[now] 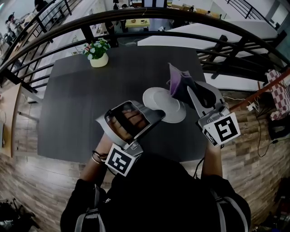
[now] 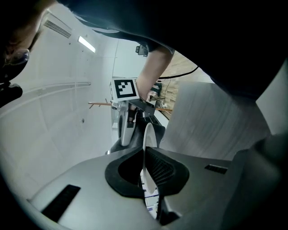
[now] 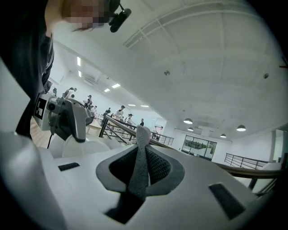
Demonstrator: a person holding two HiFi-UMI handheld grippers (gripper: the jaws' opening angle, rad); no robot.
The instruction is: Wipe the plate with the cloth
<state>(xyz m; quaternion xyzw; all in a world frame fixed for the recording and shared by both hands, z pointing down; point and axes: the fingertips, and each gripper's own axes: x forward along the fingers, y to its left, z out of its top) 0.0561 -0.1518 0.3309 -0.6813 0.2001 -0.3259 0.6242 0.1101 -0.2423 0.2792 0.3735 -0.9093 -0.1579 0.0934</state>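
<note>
One dark table point(image 1: 72, 99), white plate point(image 1: 156, 100), black railing point(image 1: 149, 12), wood floor point(image 1: 27, 181)

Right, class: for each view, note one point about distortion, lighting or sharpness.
Head view: fisheye bows the railing into an arc; plate sharp, light even. Left gripper view: dark at the edges, strip light glares. Right gripper view: cloth sharp up close, ceiling lines curved.

There is one plate point(image 1: 158, 102), one cloth point(image 1: 179, 83), one flower pot point(image 1: 99, 59) and one table point(image 1: 77, 104). The grippers number two: a left gripper point(image 1: 153, 115) and a right gripper point(image 1: 192, 92).
</note>
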